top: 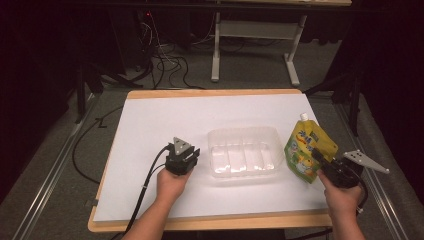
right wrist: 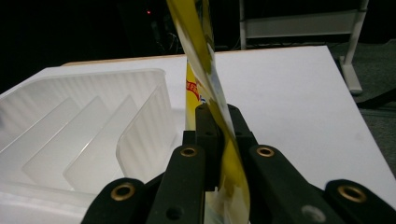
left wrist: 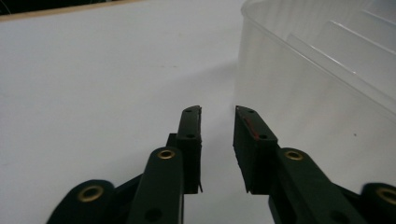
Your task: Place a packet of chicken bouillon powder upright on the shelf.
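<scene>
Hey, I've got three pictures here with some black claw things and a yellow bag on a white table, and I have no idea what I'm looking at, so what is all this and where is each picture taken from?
There is no robot here: a person holds a hand-held gripper with two jaws in each hand. The high view looks down from above the person's side of the table; the forearms come in at the bottom. The other two pictures come from small cameras riding on the grippers, looking along their black jaws.

On the white tabletop stands a clear plastic container with ribs inside; nothing shows in it. The left gripper sits just beside its wall, jaws slightly apart with nothing between them. The right gripper is shut on a yellow spouted pouch, which stands at the container's right end. In the right gripper view the pouch runs up between the jaws.
</scene>
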Action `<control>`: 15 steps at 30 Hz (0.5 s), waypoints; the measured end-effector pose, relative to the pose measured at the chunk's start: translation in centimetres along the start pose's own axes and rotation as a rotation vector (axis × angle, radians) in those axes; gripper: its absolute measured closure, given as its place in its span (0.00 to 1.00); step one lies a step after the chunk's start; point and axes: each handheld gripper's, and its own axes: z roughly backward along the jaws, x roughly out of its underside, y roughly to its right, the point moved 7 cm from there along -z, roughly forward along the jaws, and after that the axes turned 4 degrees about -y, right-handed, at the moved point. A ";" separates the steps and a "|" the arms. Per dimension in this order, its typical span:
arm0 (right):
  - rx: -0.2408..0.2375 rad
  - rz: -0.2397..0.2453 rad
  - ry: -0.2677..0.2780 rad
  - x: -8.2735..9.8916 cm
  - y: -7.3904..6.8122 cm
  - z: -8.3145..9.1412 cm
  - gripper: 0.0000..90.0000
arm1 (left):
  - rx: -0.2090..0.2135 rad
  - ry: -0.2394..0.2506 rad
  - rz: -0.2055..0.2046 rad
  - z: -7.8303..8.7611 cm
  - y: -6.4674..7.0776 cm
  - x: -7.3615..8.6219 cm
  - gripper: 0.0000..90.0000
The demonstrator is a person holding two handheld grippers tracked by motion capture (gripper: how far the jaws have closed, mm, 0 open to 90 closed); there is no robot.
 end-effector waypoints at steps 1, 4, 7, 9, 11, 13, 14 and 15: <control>0.004 -0.005 0.005 -0.1 0.0 0.1 0.99 | 0.002 0.010 -0.005 0.6 -0.3 0.1 0.77; 0.008 -0.005 0.019 -0.3 0.1 0.6 0.99 | 0.013 0.036 -0.011 2.8 -1.5 0.4 0.69; 0.019 -0.011 0.033 -0.6 0.0 1.0 0.99 | 0.027 0.051 -0.015 4.6 -2.3 0.9 0.60; 0.021 -0.013 0.046 -0.9 0.0 1.3 0.99 | 0.029 0.054 -0.034 5.7 -2.6 1.5 0.55; 0.021 -0.021 0.058 -1.2 -0.1 1.6 0.99 | 0.034 0.073 -0.040 6.3 -2.8 2.1 0.52; 0.021 -0.015 0.071 -1.5 -0.3 1.8 0.99 | 0.051 0.079 -0.037 6.4 -2.8 2.7 0.50; 0.021 -0.015 0.071 -1.5 -0.3 1.8 0.99 | 0.051 0.079 -0.037 6.4 -2.8 2.7 0.48; 0.022 -0.022 0.082 -1.8 -0.6 2.0 0.99 | 0.043 0.070 -0.059 6.1 -2.8 3.1 0.47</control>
